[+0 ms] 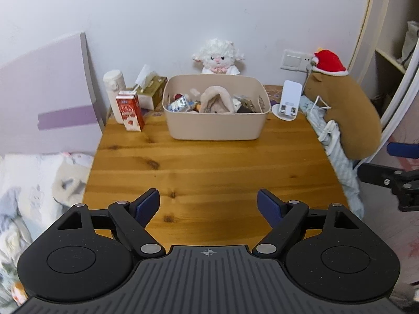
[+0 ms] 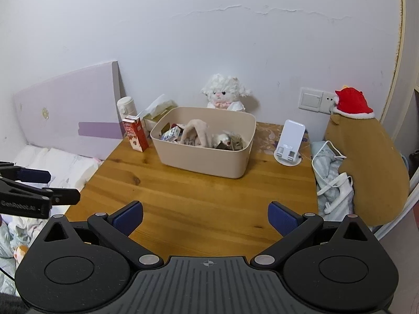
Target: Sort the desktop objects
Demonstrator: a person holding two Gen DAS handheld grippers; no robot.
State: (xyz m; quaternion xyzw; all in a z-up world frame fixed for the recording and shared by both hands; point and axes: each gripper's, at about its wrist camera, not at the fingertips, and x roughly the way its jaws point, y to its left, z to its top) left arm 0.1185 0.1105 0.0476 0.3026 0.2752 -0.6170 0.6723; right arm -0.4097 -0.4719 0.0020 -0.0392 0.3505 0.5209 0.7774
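Bin (image 1: 214, 128) far ahead of both spread, empty claws (image 1: 208, 204).

Beige bin (image 1: 216, 128) upright at counter (image 1: 209, 172) rear-centre, filled w/ plush bits, packets, misc small items

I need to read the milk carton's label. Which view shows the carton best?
The left wrist view: the milk carton stands closer and larger, front face toward the camera. The right wrist view shows it smaller, farther and turned more side-on.
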